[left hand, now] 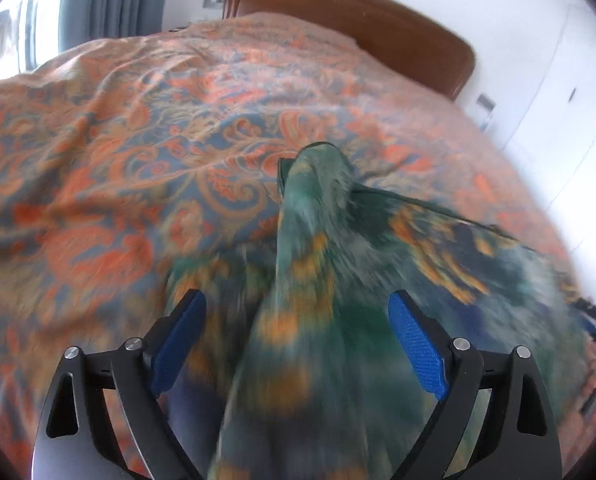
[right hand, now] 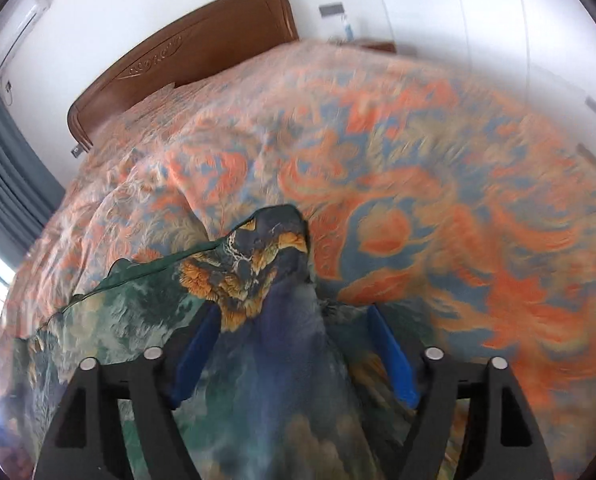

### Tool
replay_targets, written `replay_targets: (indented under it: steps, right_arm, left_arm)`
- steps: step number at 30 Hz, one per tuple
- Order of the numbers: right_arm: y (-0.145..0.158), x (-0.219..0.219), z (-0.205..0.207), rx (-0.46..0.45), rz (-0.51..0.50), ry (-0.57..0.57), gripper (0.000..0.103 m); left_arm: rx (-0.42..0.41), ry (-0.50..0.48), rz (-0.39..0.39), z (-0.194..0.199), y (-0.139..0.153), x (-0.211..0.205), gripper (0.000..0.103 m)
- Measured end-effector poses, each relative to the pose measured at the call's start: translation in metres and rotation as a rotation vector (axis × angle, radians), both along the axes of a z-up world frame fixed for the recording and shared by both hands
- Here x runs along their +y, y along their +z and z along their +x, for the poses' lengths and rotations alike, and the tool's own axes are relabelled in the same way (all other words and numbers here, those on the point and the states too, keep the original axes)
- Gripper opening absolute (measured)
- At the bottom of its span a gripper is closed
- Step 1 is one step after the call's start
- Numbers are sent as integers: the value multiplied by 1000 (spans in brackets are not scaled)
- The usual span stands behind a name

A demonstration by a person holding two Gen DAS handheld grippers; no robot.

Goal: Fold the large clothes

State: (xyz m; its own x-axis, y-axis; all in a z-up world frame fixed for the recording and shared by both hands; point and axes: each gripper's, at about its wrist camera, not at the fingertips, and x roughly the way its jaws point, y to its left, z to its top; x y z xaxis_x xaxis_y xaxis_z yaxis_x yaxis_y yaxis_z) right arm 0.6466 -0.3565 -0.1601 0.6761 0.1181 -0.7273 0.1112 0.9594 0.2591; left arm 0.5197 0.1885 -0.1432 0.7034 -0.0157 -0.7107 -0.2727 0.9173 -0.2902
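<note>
A large green, blue and orange patterned garment (left hand: 317, 248) lies on the bed, with a raised ridge of cloth running up between my left gripper's (left hand: 298, 320) blue pads, which stand wide apart and open. In the right wrist view the same garment (right hand: 254, 276) bunches up between my right gripper's (right hand: 294, 332) blue pads, which also stand apart around the cloth without pinching it. The garment's taut green hem (right hand: 146, 268) runs off to the left. Both views are motion-blurred.
The bed is covered with an orange and blue floral bedspread (left hand: 146, 128), wrinkled on the left. A brown wooden headboard (left hand: 357, 20) stands at the far end against a white wall. Grey curtains (right hand: 6, 160) and a bright window are on the left.
</note>
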Motion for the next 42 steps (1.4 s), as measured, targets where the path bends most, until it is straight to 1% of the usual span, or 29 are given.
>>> replay_targets:
  steps: [1, 3, 5, 7, 10, 13, 15, 16, 18, 21, 25, 27, 31, 33, 34, 38, 40, 41, 42]
  right_arm:
    - [7, 3, -11, -18, -29, 3, 79]
    - [20, 11, -35, -58, -84, 18, 80]
    - [32, 24, -73, -103, -149, 71, 80]
    - [37, 34, -108, -132, -190, 128, 80]
    - [37, 46, -151, -151, -227, 177, 80]
    - [31, 53, -190, -156, -245, 197, 80]
    - [25, 57, -212, -167, -262, 198, 80]
    - [24, 57, -221, -171, -265, 193, 80]
    - [18, 58, -239, -176, -251, 178, 80]
    - [9, 57, -258, -194, -219, 135, 80]
    - [6, 55, -279, -250, -224, 89, 80]
    - [5, 56, -285, -269, -246, 91, 81]
    - [0, 60, -290, -283, -289, 105, 81]
    - [-3, 57, -292, -281, -274, 96, 81]
    - [-5, 55, -293, -279, -257, 88, 81]
    - [-16, 50, -291, -253, -212, 94, 82]
    - [-20, 48, -290, -242, -194, 108, 82]
    - [-22, 46, -289, -241, -187, 112, 82]
    - [-23, 45, -289, -241, -182, 113, 82]
  left_arm:
    - [-9, -8, -10, -16, 3, -3, 93]
    - [-25, -21, -5, -44, 8, -11, 94]
    - [-41, -32, 15, -70, 11, -22, 96]
    - [-54, -40, 36, -97, 10, -36, 97]
    - [-62, -42, 66, -124, 5, -55, 97]
    - [-61, -47, 81, -145, -5, -76, 98]
    - [-50, -84, 90, -149, -9, -91, 98]
    - [-39, -104, 109, -148, -10, -98, 98]
    - [-33, -133, 174, -148, -10, -115, 98]
    - [-60, -155, 216, -152, -9, -129, 98]
    - [-51, -172, 258, -153, -11, -138, 98]
    - [-46, -170, 253, -153, -9, -139, 98]
    - [-73, -161, 203, -153, 2, -140, 98]
    - [-81, -175, 172, -147, 8, -145, 98]
    - [-79, -197, 159, -143, 11, -149, 98]
    - [-63, -326, 149, -106, 31, -174, 98]
    - [-50, -388, 138, -74, 43, -183, 98]
    - [-41, -393, 130, -49, 50, -184, 98]
    - [-42, -378, 129, -34, 54, -183, 98]
